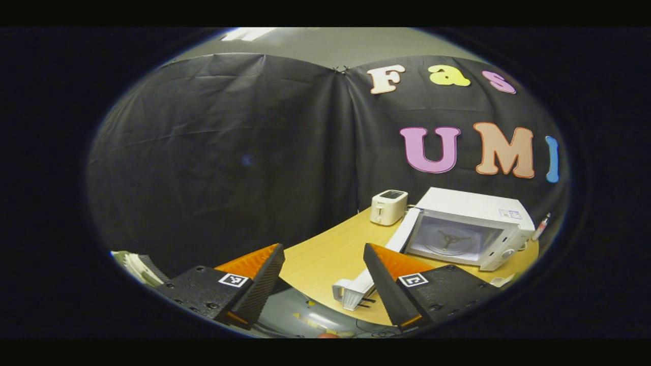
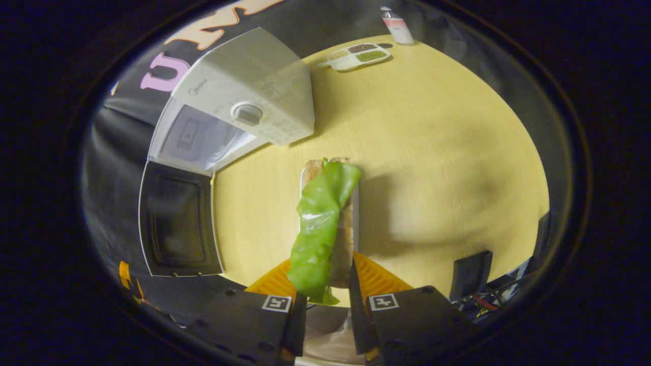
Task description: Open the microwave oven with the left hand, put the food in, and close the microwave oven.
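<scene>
The pale wooden surface [image 2: 432, 152] carries the white microwave oven [image 1: 470, 229], which stands with its door [image 2: 178, 221] swung wide open, so the cavity with its turntable hub [image 1: 447, 239] lies bare in the left gripper view. Seen from the right gripper view, the door's dark window hangs out past the surface's edge, and the round control knob [image 2: 247, 113] sits on the oven's front panel beside the cavity. A small white toaster [image 1: 388, 207] stands just beside the microwave oven, on its door side, near the booth's black wall. Beyond the oven in the right gripper view lie a divided tray [image 2: 356, 55] with greenish and dark fillings and, near it, a small bottle [image 2: 397, 26].

The right tool [image 2: 328, 297] is clamped on the food [image 2: 325, 223], a flat slab with a green leaf draped over it; both fingers press its near end, and it is held above the surface, in front of the microwave oven and outside the cavity.

The left tool [image 1: 323, 284] hangs with its fingers well apart, empty, away from the oven door
</scene>
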A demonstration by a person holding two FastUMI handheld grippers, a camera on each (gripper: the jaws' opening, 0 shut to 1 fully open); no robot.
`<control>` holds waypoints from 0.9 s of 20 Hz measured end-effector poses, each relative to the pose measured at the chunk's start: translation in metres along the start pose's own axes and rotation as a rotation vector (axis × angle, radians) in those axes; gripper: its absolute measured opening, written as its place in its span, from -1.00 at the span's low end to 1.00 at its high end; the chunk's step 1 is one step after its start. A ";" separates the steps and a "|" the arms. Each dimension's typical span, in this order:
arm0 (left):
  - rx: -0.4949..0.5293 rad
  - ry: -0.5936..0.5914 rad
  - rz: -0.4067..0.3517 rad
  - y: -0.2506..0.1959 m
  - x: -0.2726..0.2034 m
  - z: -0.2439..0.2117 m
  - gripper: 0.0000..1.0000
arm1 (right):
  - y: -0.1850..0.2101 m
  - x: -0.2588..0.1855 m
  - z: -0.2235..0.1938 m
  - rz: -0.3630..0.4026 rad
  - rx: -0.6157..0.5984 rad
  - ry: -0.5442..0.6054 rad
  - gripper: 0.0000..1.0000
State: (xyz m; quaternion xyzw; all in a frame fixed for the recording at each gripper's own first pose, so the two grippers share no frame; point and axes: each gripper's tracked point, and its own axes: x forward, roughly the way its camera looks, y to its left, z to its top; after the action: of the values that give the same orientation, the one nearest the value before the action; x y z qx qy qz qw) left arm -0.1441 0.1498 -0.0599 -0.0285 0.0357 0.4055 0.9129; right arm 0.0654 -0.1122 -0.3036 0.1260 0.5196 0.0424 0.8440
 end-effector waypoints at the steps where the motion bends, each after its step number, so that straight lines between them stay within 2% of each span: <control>1: 0.002 0.005 0.000 0.000 0.000 -0.002 0.80 | 0.002 0.001 0.000 0.005 0.003 -0.006 -0.43; 2: 0.001 0.009 0.001 0.001 0.001 -0.003 0.82 | 0.003 0.000 -0.001 0.008 0.001 -0.012 -0.54; 3: -0.001 0.015 0.002 0.000 0.003 -0.004 0.83 | 0.004 -0.003 0.000 0.007 0.004 -0.024 -0.54; 4: -0.005 0.020 0.000 0.001 0.004 -0.005 0.83 | 0.005 -0.008 0.001 0.006 0.001 -0.037 -0.41; 7: -0.019 0.033 -0.011 0.004 0.009 -0.011 0.83 | 0.007 -0.021 0.001 -0.002 0.004 -0.061 -0.40; 10: -0.029 0.035 -0.035 0.010 0.020 -0.014 0.83 | 0.022 -0.035 -0.002 0.021 0.048 -0.083 -0.40; 14: -0.004 0.028 -0.093 0.017 0.053 -0.012 0.83 | 0.051 -0.044 -0.012 0.034 0.113 -0.132 -0.40; 18: 0.035 0.040 -0.190 0.020 0.088 -0.013 0.82 | 0.099 -0.038 -0.029 0.064 0.200 -0.173 -0.41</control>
State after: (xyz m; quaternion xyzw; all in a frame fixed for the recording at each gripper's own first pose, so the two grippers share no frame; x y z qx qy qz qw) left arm -0.1003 0.2271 -0.0809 -0.0237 0.0580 0.3155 0.9468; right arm 0.0278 -0.0195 -0.2578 0.2292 0.4424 0.0062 0.8670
